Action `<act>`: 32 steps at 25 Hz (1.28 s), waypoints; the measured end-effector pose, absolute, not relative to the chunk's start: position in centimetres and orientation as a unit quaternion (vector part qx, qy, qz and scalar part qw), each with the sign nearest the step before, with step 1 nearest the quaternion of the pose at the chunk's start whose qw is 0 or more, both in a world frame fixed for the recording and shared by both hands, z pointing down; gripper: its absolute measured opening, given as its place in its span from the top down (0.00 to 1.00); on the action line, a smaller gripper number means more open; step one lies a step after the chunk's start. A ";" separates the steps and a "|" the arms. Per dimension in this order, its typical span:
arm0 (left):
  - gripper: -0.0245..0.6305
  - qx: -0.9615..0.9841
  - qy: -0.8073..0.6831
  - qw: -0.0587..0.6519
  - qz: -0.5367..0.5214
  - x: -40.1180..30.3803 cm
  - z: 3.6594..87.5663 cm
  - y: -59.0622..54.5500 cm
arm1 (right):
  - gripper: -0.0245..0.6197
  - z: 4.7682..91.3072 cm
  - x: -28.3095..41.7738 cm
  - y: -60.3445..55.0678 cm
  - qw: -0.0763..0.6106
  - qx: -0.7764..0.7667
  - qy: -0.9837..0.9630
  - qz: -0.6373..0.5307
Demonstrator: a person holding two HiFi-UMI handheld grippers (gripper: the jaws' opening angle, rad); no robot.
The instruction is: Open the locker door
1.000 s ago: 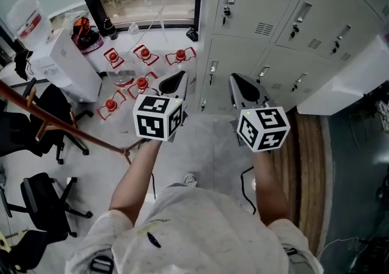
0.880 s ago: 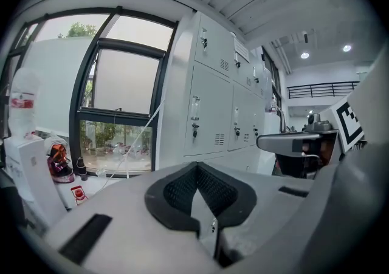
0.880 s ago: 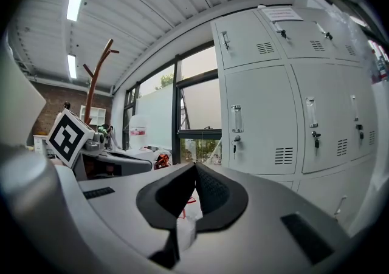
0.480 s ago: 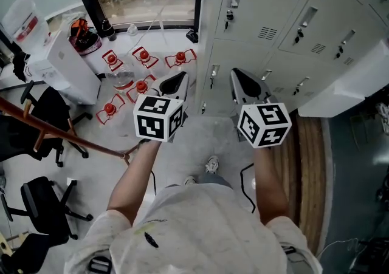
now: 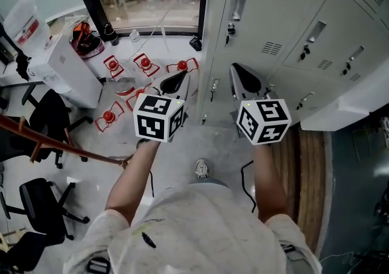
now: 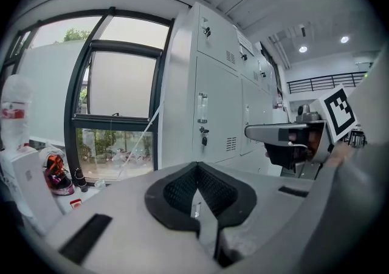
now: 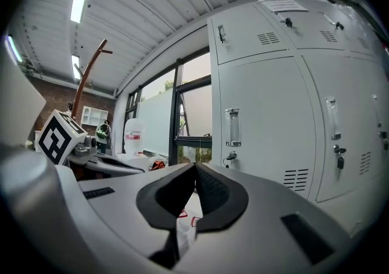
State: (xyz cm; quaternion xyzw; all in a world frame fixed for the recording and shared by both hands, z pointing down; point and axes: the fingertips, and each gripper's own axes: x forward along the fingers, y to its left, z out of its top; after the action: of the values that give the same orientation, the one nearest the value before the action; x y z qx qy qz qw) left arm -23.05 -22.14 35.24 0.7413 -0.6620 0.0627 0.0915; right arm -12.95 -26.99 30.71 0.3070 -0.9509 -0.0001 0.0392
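The left gripper (image 5: 175, 79) and right gripper (image 5: 241, 76) both have their jaws pressed together on nothing. They are held side by side, near the closed grey locker door (image 5: 275, 0) ahead.

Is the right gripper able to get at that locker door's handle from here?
Probably yes: nothing stands between the right gripper and the handle, though there is a gap. Its jaws are shut, so they'd have to open first.
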 end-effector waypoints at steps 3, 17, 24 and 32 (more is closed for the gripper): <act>0.95 0.734 -0.670 0.090 0.060 -23.9 35.0 -24.3 | 0.96 30.4 -13.7 -29.1 0.037 0.300 -0.953 -0.004; 0.95 0.716 -0.692 0.079 0.048 -26.1 33.8 -31.3 | 0.95 28.4 -16.9 -36.0 0.027 0.272 -0.962 -0.029; 0.95 0.711 -0.697 0.079 0.054 -26.3 33.9 -33.5 | 0.95 27.2 -17.6 -38.2 0.009 0.267 -0.963 -0.027; 0.95 0.699 -0.708 0.081 0.056 -27.6 34.3 -34.8 | 0.84 26.5 -18.9 -40.4 0.003 0.258 -0.966 -0.024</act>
State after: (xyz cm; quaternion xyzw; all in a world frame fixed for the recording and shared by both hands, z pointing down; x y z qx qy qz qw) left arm -27.57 -34.80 34.31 0.6994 -0.7079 0.0557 0.0814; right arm -18.94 -40.42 26.52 0.2577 -0.9659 -0.0241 0.0030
